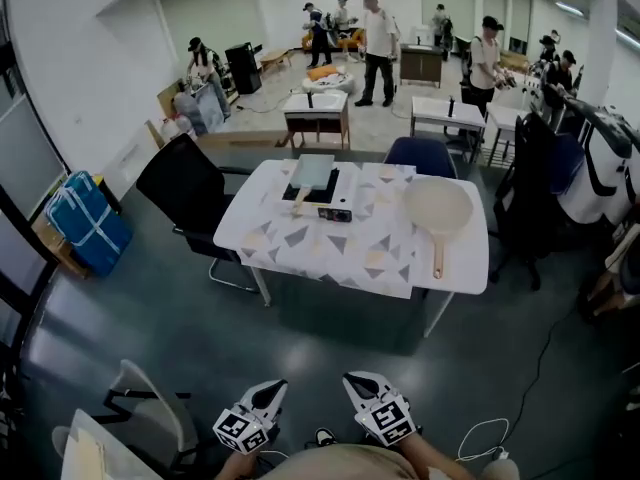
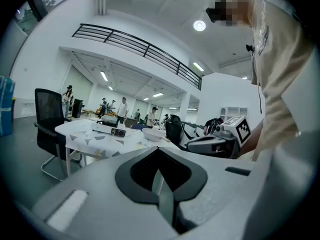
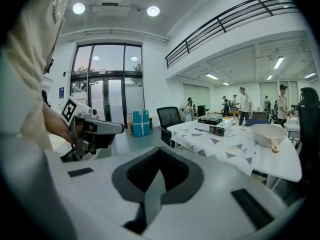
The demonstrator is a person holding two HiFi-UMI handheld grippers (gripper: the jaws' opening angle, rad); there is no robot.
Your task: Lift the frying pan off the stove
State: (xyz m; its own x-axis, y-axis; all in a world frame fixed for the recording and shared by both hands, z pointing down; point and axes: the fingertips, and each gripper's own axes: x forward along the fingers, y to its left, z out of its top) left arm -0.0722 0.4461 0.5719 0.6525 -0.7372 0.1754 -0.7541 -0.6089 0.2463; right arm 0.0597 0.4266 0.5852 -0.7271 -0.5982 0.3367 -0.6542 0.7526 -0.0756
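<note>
A white surface [image 1: 300, 246] under a triangle-patterned cloth is seen at mid-frame in the head view. On its right part a round cream pan [image 1: 437, 206] is laid, well apart from the stove [image 1: 336, 209] at centre, on which a square teal pan [image 1: 312, 171] is set. At the bottom edge the left gripper [image 1: 273, 390] and right gripper [image 1: 356, 381] are held side by side, the fingers of both clenched on nothing.

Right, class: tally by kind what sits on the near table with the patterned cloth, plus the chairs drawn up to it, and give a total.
stove: 1
pans: 2, the square pan on the stove and the round pan to its right
chairs: 2, the black chair and the blue chair
total: 5
</note>
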